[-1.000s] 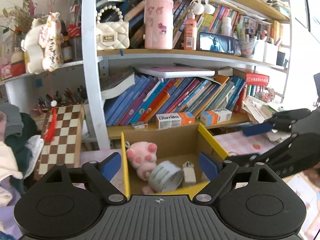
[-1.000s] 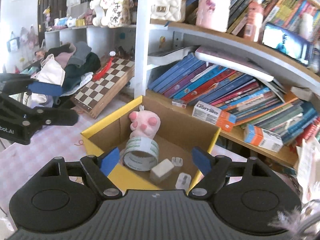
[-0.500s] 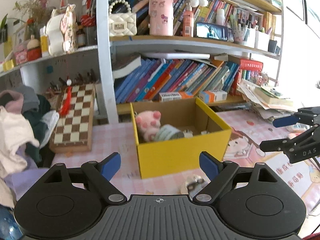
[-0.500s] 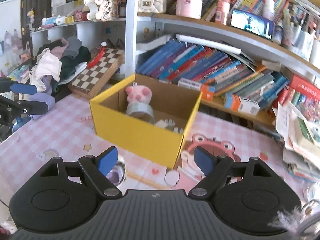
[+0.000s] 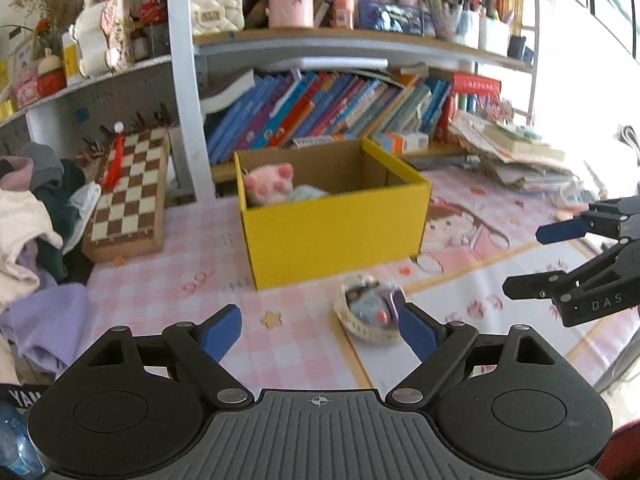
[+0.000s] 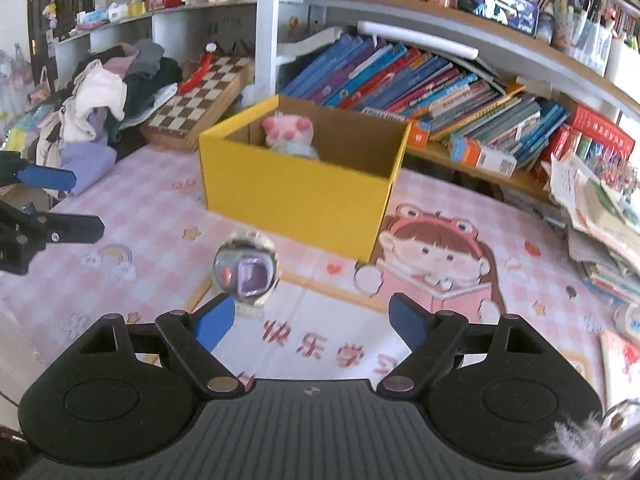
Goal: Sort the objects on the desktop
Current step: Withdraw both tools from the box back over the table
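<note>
Both your grippers – left gripper [image 5: 320, 330], right gripper [image 6: 310, 322] – spread wide, empty, aimed at small round clear-domed trinket [image 6: 245, 272] lying before open yellow cardboard box [image 6: 296, 196] – probably next pick.

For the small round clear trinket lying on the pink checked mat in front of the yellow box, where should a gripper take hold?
Grip the small round clear trinket across its rounded sides, coming down from above. It lies alone on the pink checked mat, apart from the yellow cardboard box, so both flanks look free. Its exact shape is blurred.

Child's room at home: crammed bookshelf [image 5: 340, 108], plush toys [image 5: 105, 26], clothes pile [image 6: 116, 80], cartoon mat on tabletop [image 6: 432, 256].
</note>
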`<state>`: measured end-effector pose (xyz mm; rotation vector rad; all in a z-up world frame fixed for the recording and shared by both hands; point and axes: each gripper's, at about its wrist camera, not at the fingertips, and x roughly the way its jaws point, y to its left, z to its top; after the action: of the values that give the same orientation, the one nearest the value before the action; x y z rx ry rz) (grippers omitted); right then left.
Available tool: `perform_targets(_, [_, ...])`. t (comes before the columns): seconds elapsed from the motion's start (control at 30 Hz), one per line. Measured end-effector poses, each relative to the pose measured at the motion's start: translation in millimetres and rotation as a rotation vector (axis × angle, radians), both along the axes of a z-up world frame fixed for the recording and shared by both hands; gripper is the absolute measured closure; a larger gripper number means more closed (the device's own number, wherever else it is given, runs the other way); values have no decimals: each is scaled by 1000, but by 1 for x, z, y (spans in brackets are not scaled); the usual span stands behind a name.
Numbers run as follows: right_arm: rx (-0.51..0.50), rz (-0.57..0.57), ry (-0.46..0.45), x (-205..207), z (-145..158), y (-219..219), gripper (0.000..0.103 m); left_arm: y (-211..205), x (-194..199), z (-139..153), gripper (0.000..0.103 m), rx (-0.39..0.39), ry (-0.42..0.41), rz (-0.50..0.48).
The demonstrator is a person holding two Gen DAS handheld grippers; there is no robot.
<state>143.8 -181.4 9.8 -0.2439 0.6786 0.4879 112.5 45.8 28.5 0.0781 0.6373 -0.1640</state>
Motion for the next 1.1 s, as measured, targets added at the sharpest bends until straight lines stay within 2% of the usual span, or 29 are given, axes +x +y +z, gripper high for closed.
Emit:
perform_targets(0.4, [-1,-2,66,-22,-24,11,15,-4,-15,-25,15,-31,80,25])
perform_targets(0.7, [-15,37,98,-34,-36,26,14,-11,-18,-35,15,-33,98,23])
perform_targets(0.87, [-33,60,86,-36,-36,32,14,-18,-19,-39,15,-31,110,1])
perform_targets(1.1, [-35,56,87,-27,-36,30,14,-18,-11,-40,15,-39,116,26])
